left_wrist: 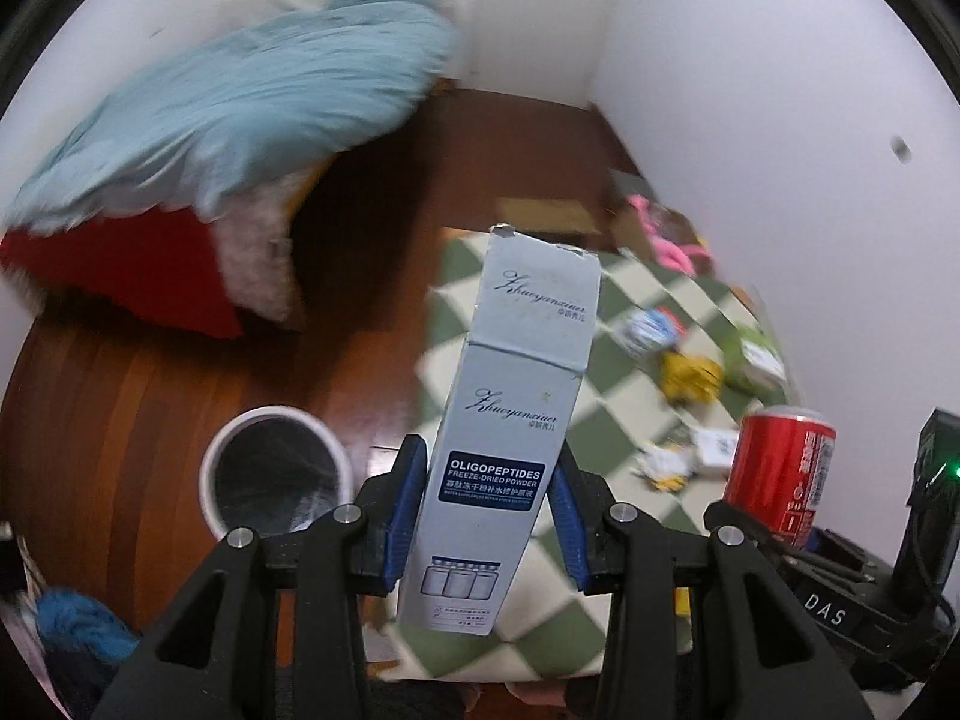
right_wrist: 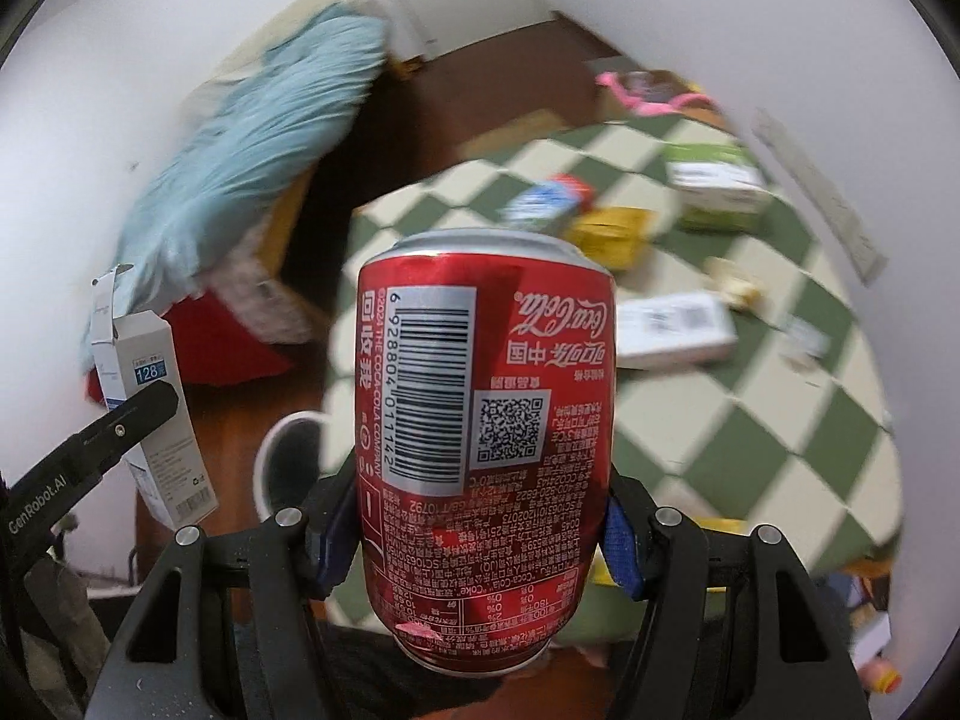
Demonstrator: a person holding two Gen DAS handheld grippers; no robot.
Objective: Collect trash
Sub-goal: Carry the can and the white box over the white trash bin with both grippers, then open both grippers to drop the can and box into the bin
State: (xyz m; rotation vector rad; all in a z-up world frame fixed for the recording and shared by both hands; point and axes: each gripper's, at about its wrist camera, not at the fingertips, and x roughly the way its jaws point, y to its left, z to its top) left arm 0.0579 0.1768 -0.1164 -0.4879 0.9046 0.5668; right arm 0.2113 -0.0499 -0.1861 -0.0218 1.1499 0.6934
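While the left gripper (left_wrist: 489, 516) pinches the tall box (left_wrist: 510, 420) and the right gripper (right_wrist: 480, 531) pinches the red can (right_wrist: 483, 438), both should move over the white bin (left_wrist: 276, 471) on the wood floor (left_wrist: 120, 396), then let go slowly.
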